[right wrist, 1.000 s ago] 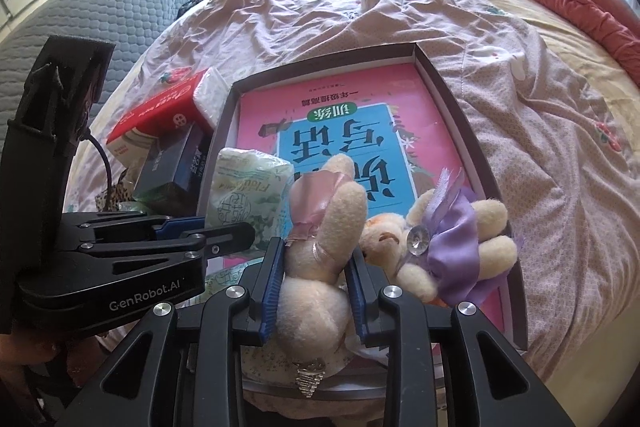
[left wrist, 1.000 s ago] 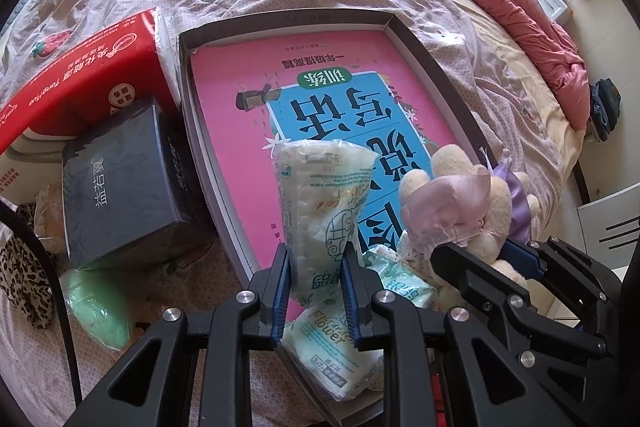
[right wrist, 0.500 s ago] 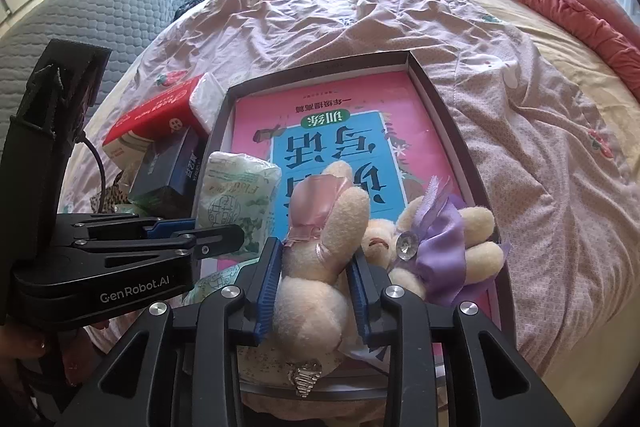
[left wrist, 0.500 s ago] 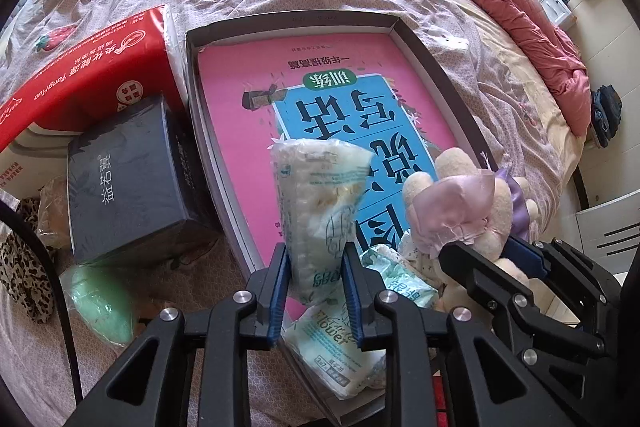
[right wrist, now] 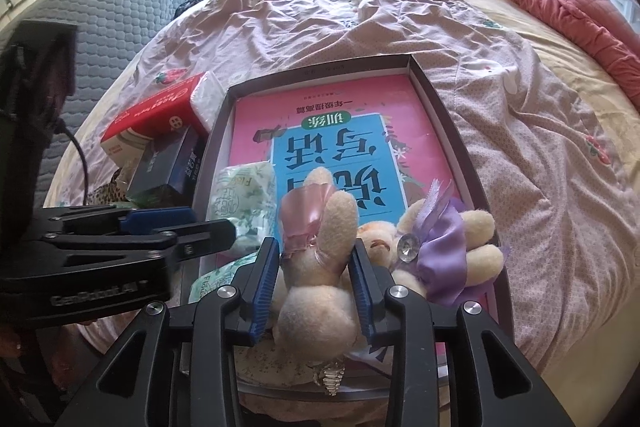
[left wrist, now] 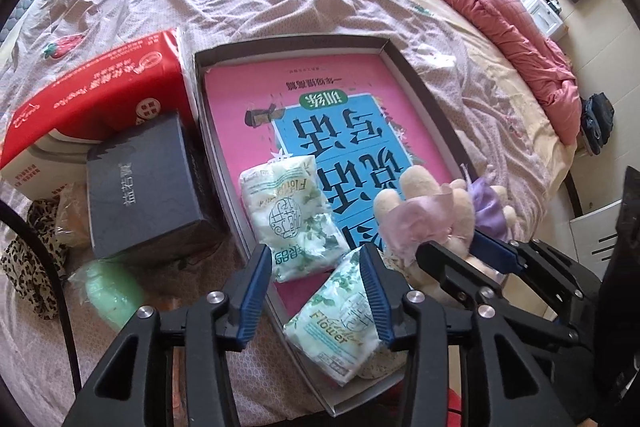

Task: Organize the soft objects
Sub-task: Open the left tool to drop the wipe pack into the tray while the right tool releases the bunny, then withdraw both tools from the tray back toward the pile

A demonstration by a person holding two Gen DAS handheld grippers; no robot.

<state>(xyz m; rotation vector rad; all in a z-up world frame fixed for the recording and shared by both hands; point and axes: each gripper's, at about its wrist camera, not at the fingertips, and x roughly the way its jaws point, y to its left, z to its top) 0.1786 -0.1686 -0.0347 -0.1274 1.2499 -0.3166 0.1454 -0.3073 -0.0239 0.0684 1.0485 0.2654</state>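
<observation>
Left wrist view: left gripper (left wrist: 316, 287) jaws have just been opening — the tissue pack (left wrist: 294, 223) it held upright a second ago now lies flat in the tray (left wrist: 424, 99), free of the pads, beside a second pack (left wrist: 340, 331). Release looks done.

Right wrist view: right gripper (right wrist: 314, 285) has eased slightly wider, yet the pink-bow plush rabbit (right wrist: 320, 263) sits between its pads, apparently still touching — over the tray's near end, next to the purple-bow plush (right wrist: 444, 251). Likely next to drop.
</observation>
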